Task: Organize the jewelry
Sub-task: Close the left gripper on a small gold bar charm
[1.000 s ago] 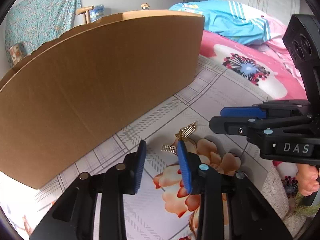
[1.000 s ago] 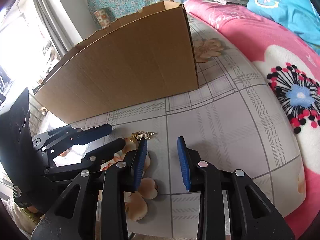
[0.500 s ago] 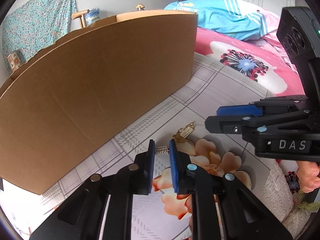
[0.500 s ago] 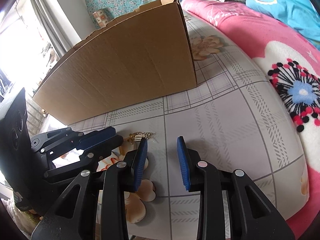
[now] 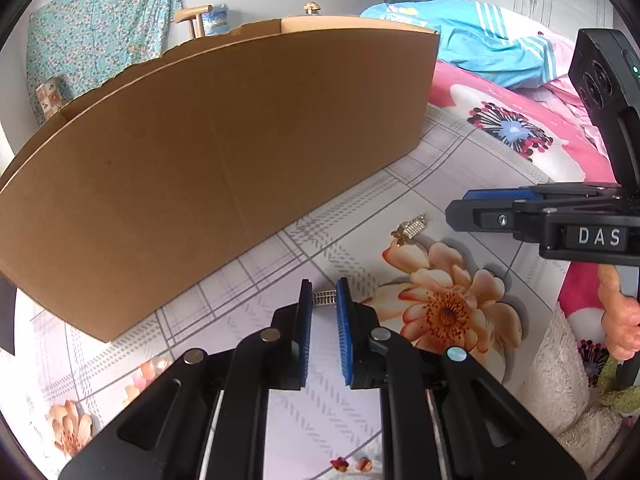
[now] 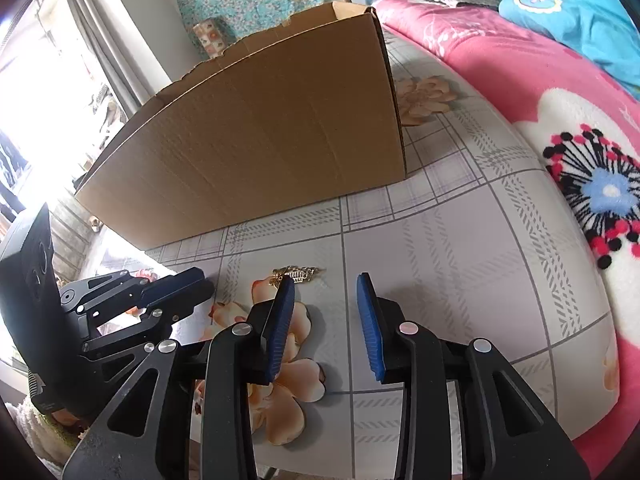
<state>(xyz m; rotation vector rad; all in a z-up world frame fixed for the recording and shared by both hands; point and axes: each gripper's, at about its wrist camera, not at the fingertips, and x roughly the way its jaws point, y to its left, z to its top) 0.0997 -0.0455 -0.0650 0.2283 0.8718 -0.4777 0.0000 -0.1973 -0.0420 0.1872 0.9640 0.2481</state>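
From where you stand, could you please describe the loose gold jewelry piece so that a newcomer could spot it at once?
Start at the big cardboard box on the floral tablecloth. In front of its right end, a small gold piece lies just above the peach flower print. Unlike the silvery piece between the left gripper fingers, it lies free and is gold.

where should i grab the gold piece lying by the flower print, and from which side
Pinch the gold piece across its narrow width at the ribbed middle, coming straight down: it lies flat on the tablecloth, long and thin, leaving no raised edge to a side approach. The right claw, jaws opening and empty, sits closest.
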